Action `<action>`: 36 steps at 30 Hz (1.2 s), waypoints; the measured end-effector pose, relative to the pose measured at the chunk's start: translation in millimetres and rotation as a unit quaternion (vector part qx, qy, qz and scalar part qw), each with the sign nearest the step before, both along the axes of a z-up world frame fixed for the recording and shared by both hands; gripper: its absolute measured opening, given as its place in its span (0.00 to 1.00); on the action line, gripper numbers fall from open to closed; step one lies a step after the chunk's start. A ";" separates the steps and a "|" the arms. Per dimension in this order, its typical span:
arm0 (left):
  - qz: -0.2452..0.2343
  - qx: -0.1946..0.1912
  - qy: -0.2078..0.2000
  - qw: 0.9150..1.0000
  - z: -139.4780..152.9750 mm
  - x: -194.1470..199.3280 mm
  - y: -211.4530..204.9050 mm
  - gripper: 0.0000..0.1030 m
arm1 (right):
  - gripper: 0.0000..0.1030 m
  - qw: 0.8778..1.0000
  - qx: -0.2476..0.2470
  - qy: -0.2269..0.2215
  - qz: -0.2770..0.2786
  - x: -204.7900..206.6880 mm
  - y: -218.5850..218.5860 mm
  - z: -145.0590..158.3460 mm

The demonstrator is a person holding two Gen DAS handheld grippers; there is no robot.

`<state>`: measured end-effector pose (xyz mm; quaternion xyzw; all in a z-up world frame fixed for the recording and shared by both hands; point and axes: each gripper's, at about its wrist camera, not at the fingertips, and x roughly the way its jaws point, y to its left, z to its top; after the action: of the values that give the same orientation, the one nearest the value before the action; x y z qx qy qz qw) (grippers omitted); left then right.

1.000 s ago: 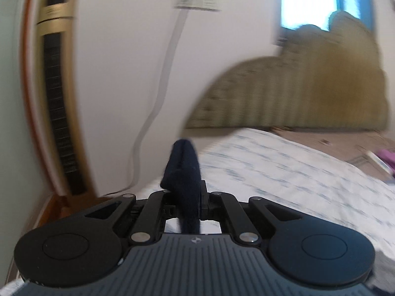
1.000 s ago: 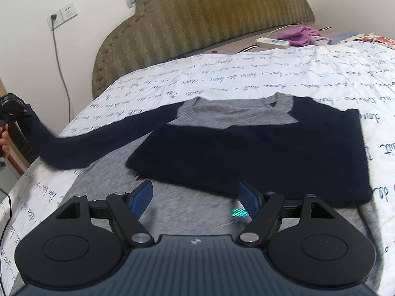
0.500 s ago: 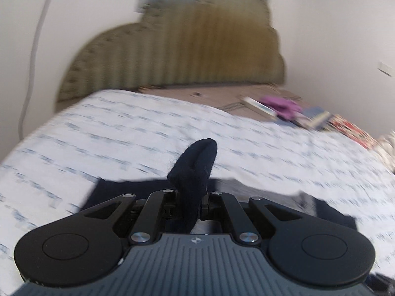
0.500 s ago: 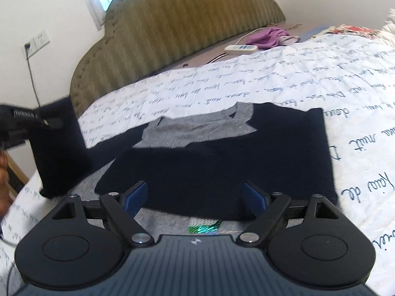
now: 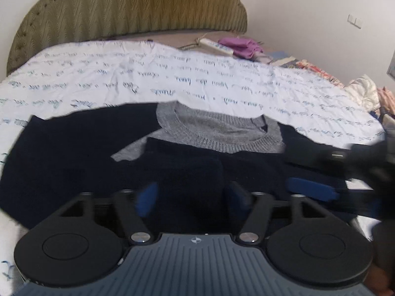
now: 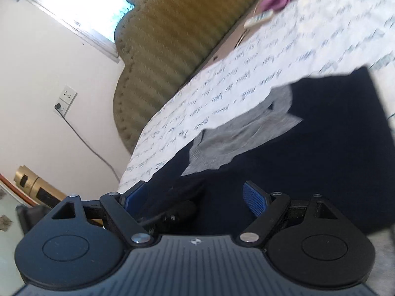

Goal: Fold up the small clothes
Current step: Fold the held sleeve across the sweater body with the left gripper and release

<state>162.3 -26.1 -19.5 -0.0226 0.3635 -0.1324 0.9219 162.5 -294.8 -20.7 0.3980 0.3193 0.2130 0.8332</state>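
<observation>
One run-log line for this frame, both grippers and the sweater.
left gripper: open, just released sleeve | right gripper: open, empty | sweater: flat on bed, sleeves folded in

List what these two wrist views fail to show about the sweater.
- Sweater hem: left wrist view, hidden behind the left gripper body.
- Sleeve cuff: dark on dark, blurred, edges unreadable.
- Right wrist view: sweater's near part hidden by the right gripper.

My sweater (image 5: 214, 133): matt knit, grey ribbed collar, navy fuzzy sleeves. Bedsheet (image 5: 172, 81): thin crumpled cotton, printed script. Headboard (image 5: 128, 7): ribbed olive upholstery. My left gripper (image 5: 193, 197): matt black plastic, blue textured pads (image 5: 148, 197).
</observation>
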 end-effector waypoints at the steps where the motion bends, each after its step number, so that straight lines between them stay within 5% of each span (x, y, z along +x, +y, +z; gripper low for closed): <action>1: 0.003 0.004 -0.011 1.000 4.0 -7.1 4.1 0.77 | 0.83 1.000 0.003 0.000 0.012 5.3 5.0 -1.0; 5: 0.017 0.037 -0.047 0.998 18.5 -35.1 23.2 0.87 | 0.83 0.999 0.012 0.010 0.041 20.2 25.5 -6.4; 9: 0.042 0.052 -0.040 0.997 18.0 -51.7 44.5 0.88 | 0.82 0.997 0.037 0.035 0.062 31.9 43.2 -17.3; 12: 0.059 0.042 -0.026 0.997 15.9 -57.1 56.7 0.88 | 0.70 0.996 0.030 0.043 0.067 38.3 58.3 -21.7; 14: 0.068 0.040 -0.020 0.997 15.0 -57.8 61.1 0.88 | 0.24 0.997 0.013 0.047 0.061 43.1 64.9 -22.6; 16: 0.075 0.044 -0.025 0.996 15.8 -59.6 64.6 0.88 | 0.09 0.996 0.012 0.067 0.058 49.2 68.1 -28.0; 26: 0.098 0.067 -0.035 0.992 19.2 -58.6 75.9 0.88 | 0.05 0.995 -0.095 -0.029 -0.024 22.7 26.1 26.6; 36: 0.111 0.068 -0.004 0.991 8.9 -59.4 85.2 0.88 | 0.09 0.969 -0.240 0.014 -0.053 23.4 7.4 13.0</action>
<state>103.0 59.1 -10.6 0.0006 0.3633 -0.0043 0.9317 185.9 -287.4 -7.7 0.2058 0.3513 0.0804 0.9098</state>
